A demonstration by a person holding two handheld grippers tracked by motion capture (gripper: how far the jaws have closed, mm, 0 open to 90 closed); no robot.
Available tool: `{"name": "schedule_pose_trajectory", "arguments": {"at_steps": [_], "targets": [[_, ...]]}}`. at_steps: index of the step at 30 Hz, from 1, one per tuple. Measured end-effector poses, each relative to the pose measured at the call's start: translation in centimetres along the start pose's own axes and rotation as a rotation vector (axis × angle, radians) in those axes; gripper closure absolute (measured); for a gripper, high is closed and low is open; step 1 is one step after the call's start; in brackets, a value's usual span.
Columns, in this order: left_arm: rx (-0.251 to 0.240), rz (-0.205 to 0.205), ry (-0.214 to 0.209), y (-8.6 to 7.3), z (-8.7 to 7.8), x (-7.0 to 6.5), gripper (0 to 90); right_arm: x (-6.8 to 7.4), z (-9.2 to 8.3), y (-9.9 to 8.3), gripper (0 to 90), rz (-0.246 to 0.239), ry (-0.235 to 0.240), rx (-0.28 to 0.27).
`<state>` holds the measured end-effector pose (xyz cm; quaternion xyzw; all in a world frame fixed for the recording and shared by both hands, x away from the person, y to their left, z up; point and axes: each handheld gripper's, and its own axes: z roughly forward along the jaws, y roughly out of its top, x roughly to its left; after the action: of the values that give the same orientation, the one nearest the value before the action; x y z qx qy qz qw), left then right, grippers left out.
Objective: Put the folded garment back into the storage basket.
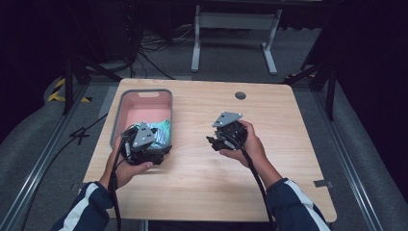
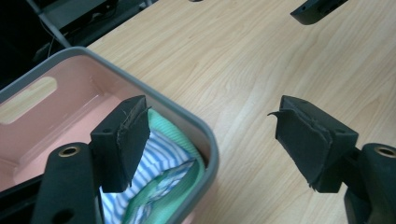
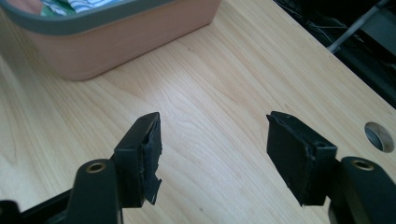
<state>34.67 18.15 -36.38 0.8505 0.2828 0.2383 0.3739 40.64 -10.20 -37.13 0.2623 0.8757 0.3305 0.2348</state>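
At centre left of the high view, a pink bin with a grey rim (image 1: 145, 90) sits on the light wooden worktop (image 1: 269, 120). A striped green, white and blue cloth (image 1: 162, 129) lies in the lower end of the bin. The left tongs (image 1: 144, 142) sit at the lower right corner of the bin, held in the person's left hand (image 1: 126, 166), and overlap the rim there.

In the left gripper view, the left tongs (image 2: 212, 140) are released, jaws wide apart. One jaw stands over the cloth (image 2: 161, 168) inside the bin (image 2: 205, 135); the other stands over bare worktop (image 2: 243, 60) outside the rim. Neither jaw visibly touches the cloth. At the upper right edge of this view, a dark part of the other tongs (image 2: 317, 9) enters the frame.

Right of centre in the high view, the right tongs (image 1: 226, 132) are held in the right hand (image 1: 248, 144) above open worktop, well apart from the bin. In the right gripper view, the right tongs (image 3: 212, 154) are likewise released and grasp nothing (bare wood shows between the jaws). The bin (image 3: 126, 35) occupies the upper left of that view, and a round cable hole (image 3: 379, 136) in the worktop (image 3: 210, 84) sits at the right edge.
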Motion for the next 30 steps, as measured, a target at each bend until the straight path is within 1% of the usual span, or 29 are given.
{"name": "schedule_pose_trajectory", "arguments": {"at_steps": [2,4,5,6,7,8,9,10,11,12,13,14,15,17,20,23,26,30], "targets": [[0.007,0.017,-0.012,0.1,0.3,-0.5,25.9,0.0,-0.4,-0.6,36.8,-0.008,-0.004,0.007],[0.010,0.031,-0.016,0.0,0.6,-0.9,24.8,0.0,-0.7,-1.2,36.6,-0.019,-0.021,0.016],[0.009,0.031,-0.019,0.0,0.8,-1.1,24.6,0.0,-0.9,-1.5,36.3,-0.021,-0.029,0.021],[0.016,0.040,-0.020,0.0,1.0,-1.3,24.7,0.0,-1.0,-1.9,36.1,-0.020,-0.029,0.027],[0.016,0.040,-0.020,0.0,1.0,-1.3,24.6,0.0,-1.0,-1.9,36.1,-0.020,-0.029,0.027],[0.024,0.052,-0.031,-0.1,1.4,-1.8,24.3,-0.2,-1.5,-2.9,35.6,-0.020,-0.036,0.038],[0.036,0.066,-0.027,-0.1,1.7,-2.1,23.4,-0.3,-1.6,-3.3,35.1,-0.020,-0.034,0.041],[0.036,0.066,-0.027,-0.1,1.7,-2.1,22.3,-0.3,-1.6,-3.3,35.1,-0.020,-0.034,0.041],[0.044,0.078,-0.019,-0.1,1.9,-2.3,22.1,-0.5,-2.0,-4.0,34.2,-0.019,-0.040,0.049],[0.052,0.084,-0.018,-0.2,2.1,-2.6,22.1,-0.5,-2.0,-4.0,34.2,-0.019,-0.040,0.049],[0.050,0.090,-0.022,-0.2,2.3,-2.8,22.1,-0.5,-2.1,-4.3,33.7,-0.016,-0.044,0.051],[0.061,0.106,-0.036,-0.2,2.5,-3.3,22.1,-0.6,-2.5,-5.0,33.2,-0.018,-0.044,0.056],[0.061,0.106,-0.036,-0.2,2.5,-3.3,22.0,-0.6,-2.5,-5.0,33.2,-0.018,-0.044,0.056],[0.063,0.122,-0.051,-0.2,2.8,-3.9,21.9,-0.7,-2.8,-5.6,32.4,-0.023,-0.047,0.060],[0.068,0.153,-0.065,-0.1,3.2,-4.7,21.8,-0.9,-3.3,-6.7,31.8,-0.022,-0.065,0.068],[0.079,0.164,-0.092,-0.3,3.7,-5.5,21.8,-1.0,-3.6,-7.7,31.6,-0.006,-0.069,0.077],[0.099,0.187,-0.106,-0.6,4.4,-6.1,21.7,-1.2,-3.8,-8.7,31.4,0.001,-0.079,0.087],[0.133,0.203,-0.120,-1.1,5.5,-6.8,21.7,-1.2,-4.1,-9.9,30.2,0.008,-0.092,0.102]]}}
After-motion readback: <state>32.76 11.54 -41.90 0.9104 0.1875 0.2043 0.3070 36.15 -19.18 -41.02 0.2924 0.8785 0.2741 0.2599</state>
